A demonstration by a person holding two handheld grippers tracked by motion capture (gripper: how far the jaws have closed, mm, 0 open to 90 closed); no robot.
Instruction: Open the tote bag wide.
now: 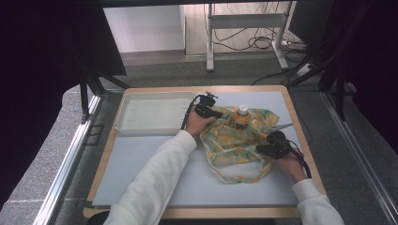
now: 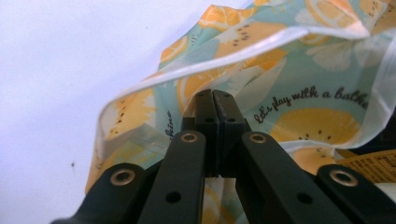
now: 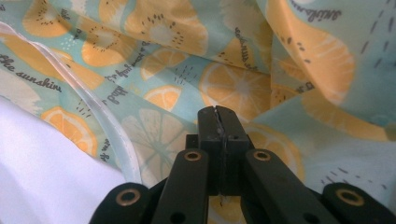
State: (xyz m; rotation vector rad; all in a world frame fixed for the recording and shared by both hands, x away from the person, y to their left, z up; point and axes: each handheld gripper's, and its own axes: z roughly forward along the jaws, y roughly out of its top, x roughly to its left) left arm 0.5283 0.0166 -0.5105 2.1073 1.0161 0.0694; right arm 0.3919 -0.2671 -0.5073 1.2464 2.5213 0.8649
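On the near right of the table, the right gripper lies low over the right side of the fruit-print bag; in the right gripper view its jaws meet flush with the bag's orange-slice fabric just past the tips, and whether any fabric is pinched between them cannot be told. The bag sprawls crumpled on the pale grey mat, its handle loop nearest the person. Farther in, the left gripper sits at the bag's upper left edge, jaws pressed together beside the white-trimmed rim. An orange-labelled bottle stands upright in the bag's middle. Beyond, at the far left, rests a white tray
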